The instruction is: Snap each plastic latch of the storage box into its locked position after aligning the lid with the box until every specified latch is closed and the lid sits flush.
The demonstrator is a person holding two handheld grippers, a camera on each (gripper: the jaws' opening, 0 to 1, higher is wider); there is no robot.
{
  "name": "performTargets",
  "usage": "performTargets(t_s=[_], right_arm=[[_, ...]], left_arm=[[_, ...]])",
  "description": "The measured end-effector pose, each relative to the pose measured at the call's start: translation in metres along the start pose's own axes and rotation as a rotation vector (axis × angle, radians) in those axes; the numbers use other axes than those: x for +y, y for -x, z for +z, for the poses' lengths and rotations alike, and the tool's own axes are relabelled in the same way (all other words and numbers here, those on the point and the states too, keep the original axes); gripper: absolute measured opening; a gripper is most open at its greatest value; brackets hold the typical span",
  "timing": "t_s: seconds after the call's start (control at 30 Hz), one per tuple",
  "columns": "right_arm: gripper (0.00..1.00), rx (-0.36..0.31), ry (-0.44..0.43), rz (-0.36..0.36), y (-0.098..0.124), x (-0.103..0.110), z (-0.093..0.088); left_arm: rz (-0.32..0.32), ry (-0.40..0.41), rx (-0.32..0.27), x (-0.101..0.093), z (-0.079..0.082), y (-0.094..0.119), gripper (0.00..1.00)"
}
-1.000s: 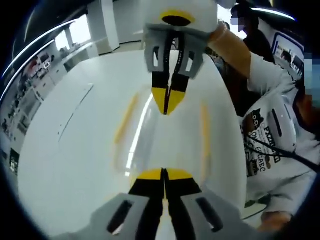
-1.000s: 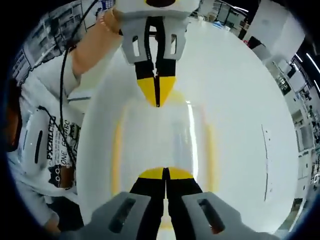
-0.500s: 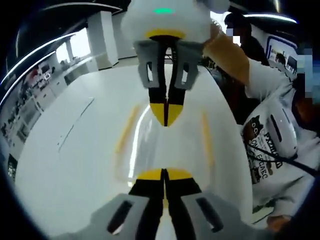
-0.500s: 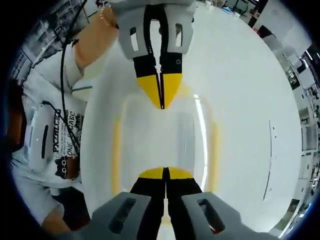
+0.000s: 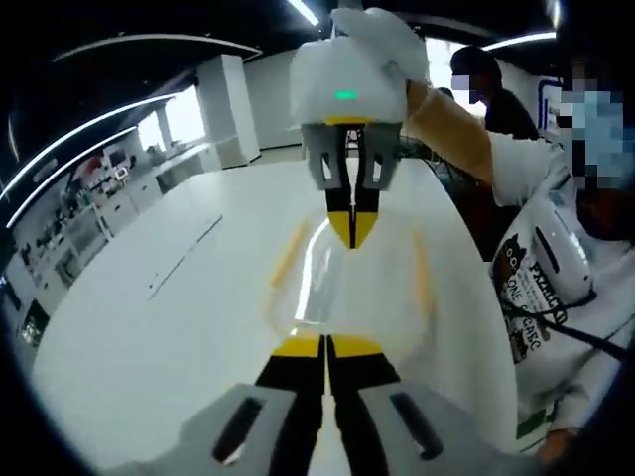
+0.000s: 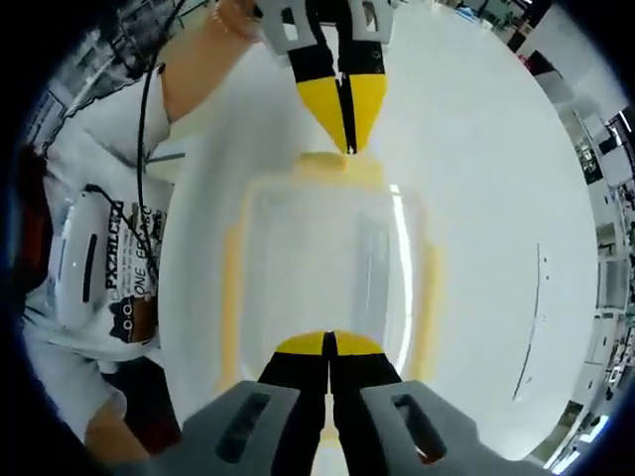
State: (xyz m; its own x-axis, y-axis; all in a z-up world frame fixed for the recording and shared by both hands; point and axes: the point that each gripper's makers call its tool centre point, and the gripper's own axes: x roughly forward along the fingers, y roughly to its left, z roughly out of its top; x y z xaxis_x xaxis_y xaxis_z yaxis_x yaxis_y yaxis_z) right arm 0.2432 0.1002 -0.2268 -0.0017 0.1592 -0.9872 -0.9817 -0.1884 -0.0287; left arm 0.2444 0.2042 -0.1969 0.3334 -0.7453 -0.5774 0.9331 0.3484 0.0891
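The clear storage box lies on a white table with its see-through lid on and yellow latches along its sides. My right gripper is shut, its tips over the near end of the lid. My left gripper comes in from the top, shut, pointing down at the yellow latch at the far end. In the left gripper view the box lies between my shut left gripper and the shut right gripper facing it. I cannot tell whether the latches are snapped.
The white table stretches wide to the left in the left gripper view. A person in a white printed shirt stands at the table edge, forearm reaching over it. A room with shelves lies behind.
The left gripper has drawn back from over the lid's middle to the far-end latch. In the left gripper view the view has lifted and the right gripper looks smaller and farther off.
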Motion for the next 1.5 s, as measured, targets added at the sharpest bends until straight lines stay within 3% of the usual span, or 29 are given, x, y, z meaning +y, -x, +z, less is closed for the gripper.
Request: performTargets(t_s=[0.33, 0.9, 0.97, 1.17, 1.5], right_arm=[[0.0, 0.028, 0.023, -0.017, 0.001, 0.001, 0.001], [0.0, 0.021, 0.028, -0.011, 0.004, 0.001, -0.004], [0.0, 0.021, 0.036, -0.01, 0.005, 0.001, -0.005], [0.0, 0.017, 0.034, -0.003, 0.006, -0.002, -0.007], [0.0, 0.024, 0.0, -0.012, 0.005, -0.003, -0.009]], left_arm=[[-0.034, 0.037, -0.006, -0.009, -0.017, -0.009, 0.0], [-0.064, 0.062, -0.072, -0.008, -0.024, -0.025, 0.0], [-0.072, 0.031, -0.116, -0.009, -0.022, -0.028, 0.0], [-0.093, 0.039, -0.213, -0.005, -0.022, -0.026, 0.0], [-0.091, 0.016, -0.235, -0.003, -0.019, -0.029, 0.0]])
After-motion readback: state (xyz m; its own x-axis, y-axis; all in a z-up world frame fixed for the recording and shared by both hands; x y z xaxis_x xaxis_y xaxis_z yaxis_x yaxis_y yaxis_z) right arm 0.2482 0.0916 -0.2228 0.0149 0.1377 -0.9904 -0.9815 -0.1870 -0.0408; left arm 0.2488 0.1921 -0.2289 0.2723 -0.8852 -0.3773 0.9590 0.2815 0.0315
